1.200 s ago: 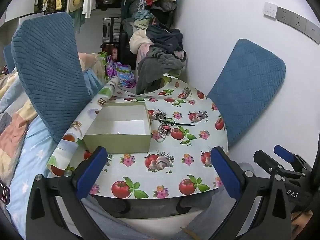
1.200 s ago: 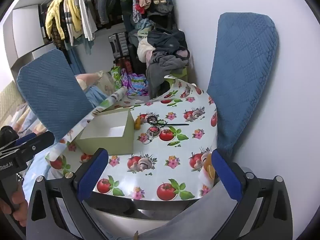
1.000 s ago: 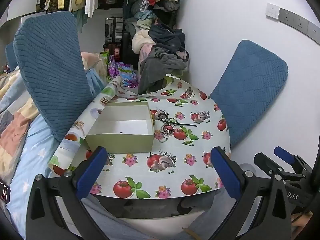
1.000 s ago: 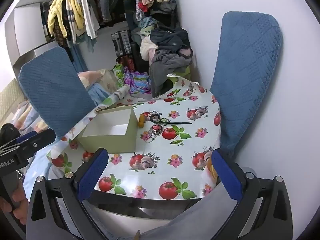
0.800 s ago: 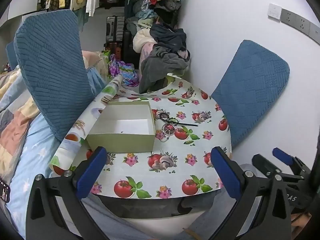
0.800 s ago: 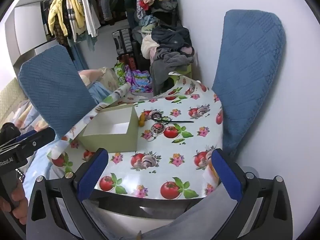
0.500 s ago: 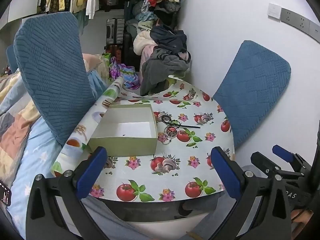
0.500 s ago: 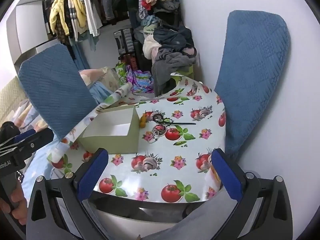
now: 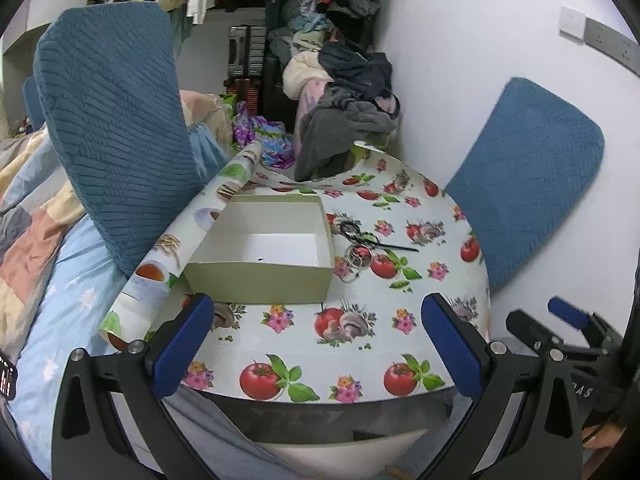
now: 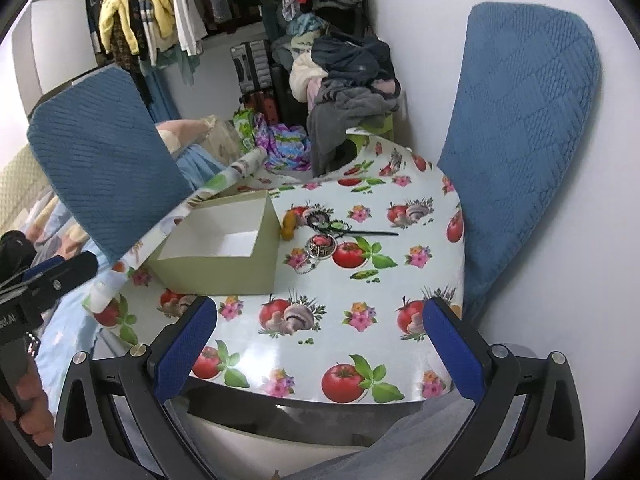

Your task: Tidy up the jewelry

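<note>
We've eased both grippers, left [image 9: 316, 340] and right [image 10: 320, 344], in toward the table [image 10: 280, 352]; fingers wide, holding nothing. Jewelry [image 10: 320, 246] untouched right of the box [image 10: 224, 256]; sorting not started.

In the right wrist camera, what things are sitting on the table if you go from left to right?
Open cardboard box → small orange-yellow thing → round pendant with chain → thin black pin.

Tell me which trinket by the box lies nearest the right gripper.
The round pendant with its bead chain; the yellow piece and the dark pieces lie farther back from the right gripper.
</note>
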`<state>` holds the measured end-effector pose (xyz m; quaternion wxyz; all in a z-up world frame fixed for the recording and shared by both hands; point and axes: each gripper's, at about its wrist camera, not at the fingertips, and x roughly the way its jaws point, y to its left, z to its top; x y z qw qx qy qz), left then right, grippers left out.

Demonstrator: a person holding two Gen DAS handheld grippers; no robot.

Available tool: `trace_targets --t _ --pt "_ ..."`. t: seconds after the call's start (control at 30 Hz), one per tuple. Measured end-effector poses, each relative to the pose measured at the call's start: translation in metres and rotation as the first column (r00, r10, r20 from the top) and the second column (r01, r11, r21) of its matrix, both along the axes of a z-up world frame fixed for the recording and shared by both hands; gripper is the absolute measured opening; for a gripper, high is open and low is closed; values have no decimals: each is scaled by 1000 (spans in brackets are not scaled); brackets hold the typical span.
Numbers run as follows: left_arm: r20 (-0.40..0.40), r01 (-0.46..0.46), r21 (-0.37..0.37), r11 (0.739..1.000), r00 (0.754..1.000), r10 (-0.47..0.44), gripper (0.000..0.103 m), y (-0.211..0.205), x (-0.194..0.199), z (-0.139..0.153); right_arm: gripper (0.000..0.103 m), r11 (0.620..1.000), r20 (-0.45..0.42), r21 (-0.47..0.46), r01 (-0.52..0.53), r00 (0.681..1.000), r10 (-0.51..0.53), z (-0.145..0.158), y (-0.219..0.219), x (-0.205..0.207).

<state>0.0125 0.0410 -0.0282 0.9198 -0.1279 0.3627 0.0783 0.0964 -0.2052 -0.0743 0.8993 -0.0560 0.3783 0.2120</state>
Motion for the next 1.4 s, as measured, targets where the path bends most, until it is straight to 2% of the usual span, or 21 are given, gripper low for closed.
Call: trace_targets --t 0.1,0.27,0.47,0.63,1.2,1.4 --pt "-10 -7 -16 1000 1000 6 103 4 7 -4 103 1000 -8 0 -7 1000 7 -6 2 6" --pt "-29 -7 24 1000 1000 7 103 3 20 -17 103 1000 3 1 -7 1000 7 -13 5 15" --pt "-54 -9 0 1000 999 9 103 4 28 -28 103 1000 -16 24 7 1000 -6 -22 1 24" --pt "-66 -13 -2 1000 998 13 103 1 31 -34 103 1000 -18 7 13 1000 -13 -25 0 27" --pt "-65 0 -3 1000 998 0 103 -5 26 -35 103 1000 -19 23 13 1000 -13 -25 -6 21" --pt "-53 -11 0 1000 999 11 103 -1 27 -30 103 1000 31 13 7 999 -8 -16 -1 17"
